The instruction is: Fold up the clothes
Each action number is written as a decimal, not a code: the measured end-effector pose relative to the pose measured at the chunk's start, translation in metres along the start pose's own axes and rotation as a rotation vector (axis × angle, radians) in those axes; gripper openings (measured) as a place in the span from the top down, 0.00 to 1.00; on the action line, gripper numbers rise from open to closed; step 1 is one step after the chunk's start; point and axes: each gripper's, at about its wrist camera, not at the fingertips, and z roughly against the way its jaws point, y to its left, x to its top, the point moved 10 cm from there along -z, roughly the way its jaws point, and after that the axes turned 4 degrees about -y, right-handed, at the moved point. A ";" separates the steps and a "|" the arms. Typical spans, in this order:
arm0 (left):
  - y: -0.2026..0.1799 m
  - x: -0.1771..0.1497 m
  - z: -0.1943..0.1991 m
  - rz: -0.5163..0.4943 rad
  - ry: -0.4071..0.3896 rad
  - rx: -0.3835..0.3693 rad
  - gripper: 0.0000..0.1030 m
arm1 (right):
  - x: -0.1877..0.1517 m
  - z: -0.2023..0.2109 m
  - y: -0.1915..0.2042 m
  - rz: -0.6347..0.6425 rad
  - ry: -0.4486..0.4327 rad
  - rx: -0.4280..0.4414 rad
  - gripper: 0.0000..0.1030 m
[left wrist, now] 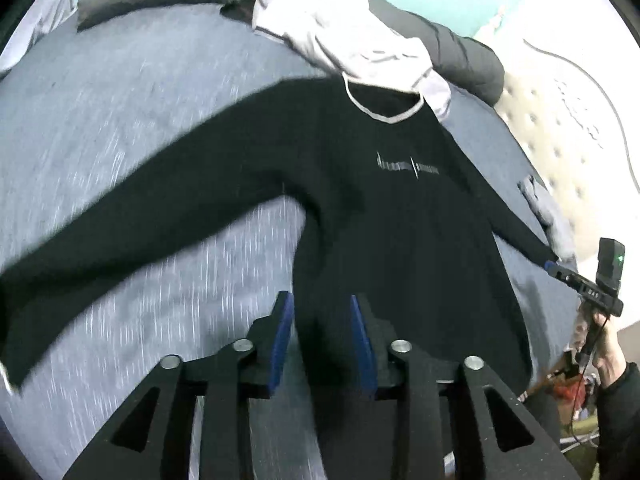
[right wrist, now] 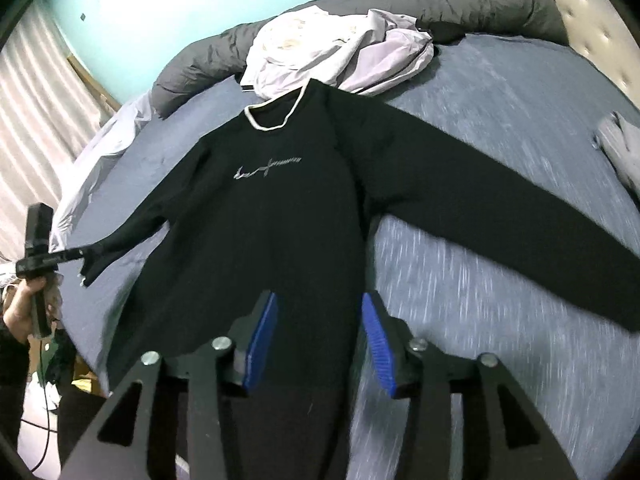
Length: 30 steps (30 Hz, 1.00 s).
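A black long-sleeved sweater (left wrist: 380,200) (right wrist: 280,208) with a white collar lies face up on the blue-grey bed sheet (left wrist: 100,140), both sleeves spread outwards. My left gripper (left wrist: 322,320) hangs open above the sweater's lower left edge, nothing between its blue pads. My right gripper (right wrist: 320,320) hangs open above the lower right part of the body, also with nothing held. Each gripper also shows in the other view: the right gripper (left wrist: 552,266) in line with one cuff, the left gripper (right wrist: 86,254) in line with the other. A hand (right wrist: 24,308) holds it.
A crumpled white and lilac garment (left wrist: 348,40) (right wrist: 340,56) lies just beyond the collar. A rolled grey duvet (left wrist: 468,60) runs along the far edge of the bed. A tufted headboard (left wrist: 560,120) stands on the right, and a small grey cloth (right wrist: 624,152) lies near it.
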 end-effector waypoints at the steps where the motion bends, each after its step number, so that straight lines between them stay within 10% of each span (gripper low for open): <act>1: 0.000 0.013 -0.009 -0.012 -0.005 0.002 0.63 | 0.008 -0.006 -0.004 0.004 0.000 -0.002 0.53; 14: 0.006 0.149 -0.123 -0.115 -0.025 0.050 0.62 | 0.131 -0.094 -0.032 0.107 -0.043 -0.066 0.43; 30: 0.027 0.222 -0.200 -0.168 -0.028 0.103 0.51 | 0.214 -0.193 -0.021 0.229 -0.028 -0.080 0.40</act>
